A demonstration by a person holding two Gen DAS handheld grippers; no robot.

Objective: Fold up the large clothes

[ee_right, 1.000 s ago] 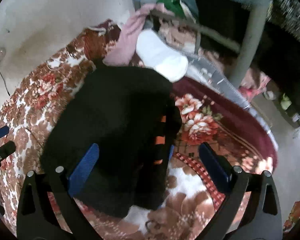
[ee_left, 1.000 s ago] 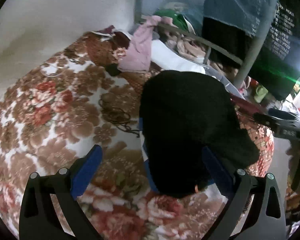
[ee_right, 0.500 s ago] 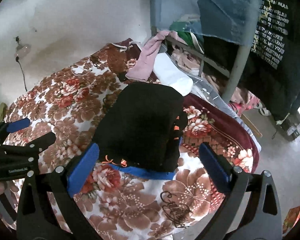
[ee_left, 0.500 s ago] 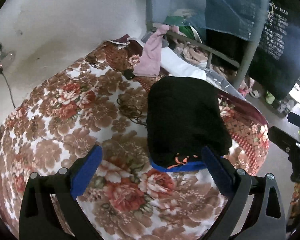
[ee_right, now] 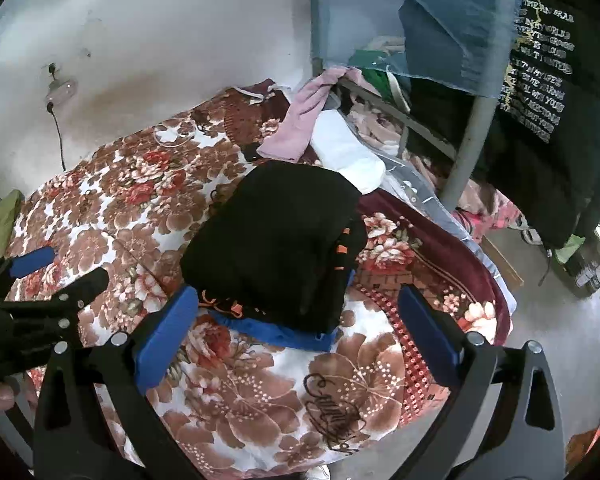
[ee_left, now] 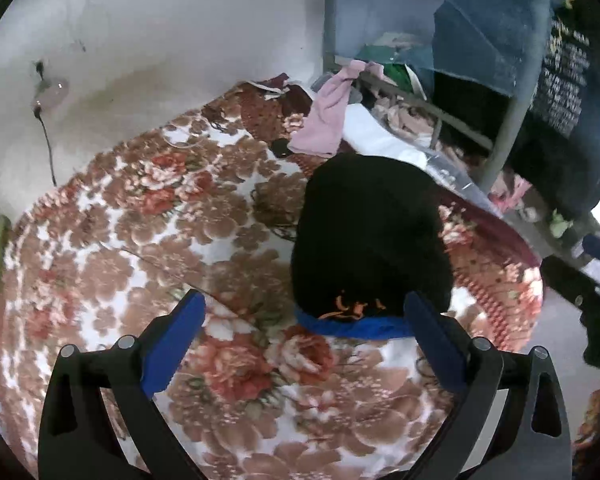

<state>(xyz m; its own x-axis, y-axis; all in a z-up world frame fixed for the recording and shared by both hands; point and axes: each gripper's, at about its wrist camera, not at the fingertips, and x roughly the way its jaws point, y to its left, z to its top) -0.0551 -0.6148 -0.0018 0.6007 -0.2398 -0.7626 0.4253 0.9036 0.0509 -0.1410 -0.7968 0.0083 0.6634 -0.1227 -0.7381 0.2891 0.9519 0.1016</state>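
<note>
Now the folded black garment [ee_right: 276, 240] lies mid-frame on the floral blanket [ee_right: 240, 384] of the bed, a blue piece [ee_right: 284, 334] peeking out beneath its near edge. Both my claws, left [ee_left: 300, 344] and right [ee_right: 300, 336], hang spread wide above it, holding nothing.

Free room: bare blanket [ee_right: 112, 216] left of the folded clothes [ee_right: 276, 236].
Obstacles: laundry pile [ee_right: 340, 148] and bed post [ee_right: 468, 152] along the far edge.

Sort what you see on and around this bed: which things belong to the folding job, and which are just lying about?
Job: black garment, blue garment, left gripper, right gripper.
Lying about: pink cloth, white bundle, hanging black shirt.
</note>
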